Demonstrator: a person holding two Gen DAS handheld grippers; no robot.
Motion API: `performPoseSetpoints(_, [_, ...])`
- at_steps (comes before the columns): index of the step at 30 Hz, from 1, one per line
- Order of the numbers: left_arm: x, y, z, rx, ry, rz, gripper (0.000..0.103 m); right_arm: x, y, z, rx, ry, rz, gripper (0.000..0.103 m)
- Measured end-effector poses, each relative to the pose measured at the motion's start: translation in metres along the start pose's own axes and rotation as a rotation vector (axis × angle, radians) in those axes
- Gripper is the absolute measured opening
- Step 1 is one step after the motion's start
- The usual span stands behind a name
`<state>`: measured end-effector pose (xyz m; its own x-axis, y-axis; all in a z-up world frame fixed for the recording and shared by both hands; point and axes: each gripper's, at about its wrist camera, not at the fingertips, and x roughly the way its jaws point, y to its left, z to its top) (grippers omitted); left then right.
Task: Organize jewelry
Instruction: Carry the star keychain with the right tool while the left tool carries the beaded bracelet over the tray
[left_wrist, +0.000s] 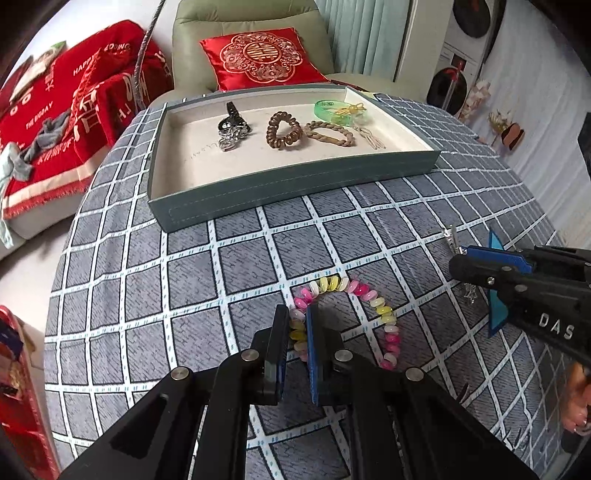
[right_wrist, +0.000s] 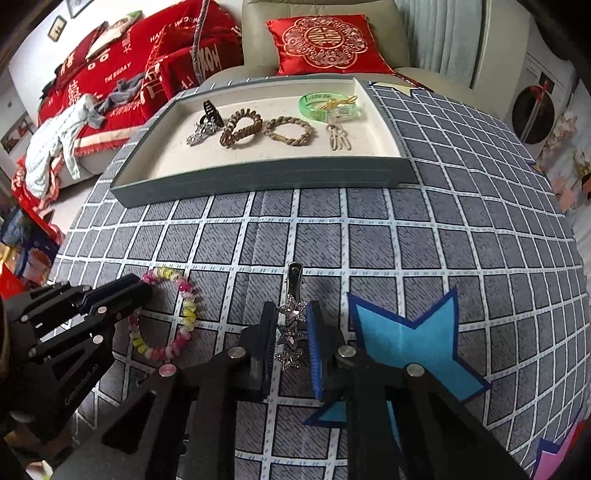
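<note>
A pink, yellow and white bead bracelet lies on the checked cloth. My left gripper is shut on its left side. It also shows in the right wrist view, with the left gripper on it. A silver star hair clip lies between the fingers of my right gripper, which close on its sides. In the left wrist view the right gripper covers most of the clip. The grey tray holds a black clip, two brown hair ties, a green bangle and a gold piece.
A blue paper star lies on the cloth right of my right gripper. A sofa with a red cushion stands behind the tray. Red blankets lie at far left. The table edge curves away on both sides.
</note>
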<state>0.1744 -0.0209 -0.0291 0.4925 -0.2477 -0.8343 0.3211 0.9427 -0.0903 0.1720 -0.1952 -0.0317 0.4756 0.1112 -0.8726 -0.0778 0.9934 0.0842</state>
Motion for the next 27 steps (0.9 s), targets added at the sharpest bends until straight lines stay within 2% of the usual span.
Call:
performPoseSetpoints(11, [-0.012, 0.010, 0.003, -0.035, -0.016, -0.020, 0.024, -0.015, -0.014, 0.001, 0.057, -0.038, 0.063, 0.018])
performPoseSetpoints(22, [-0.038, 0.009, 0.021, -0.028, -0.081, -0.056, 0.024, -0.029, -0.019, 0.006, 0.075, -0.071, 0.090, 0.018])
performPoseSetpoints(27, [-0.033, 0.008, 0.020, -0.023, -0.058, -0.052, 0.024, -0.026, -0.021, 0.007, 0.087, -0.067, 0.102, 0.018])
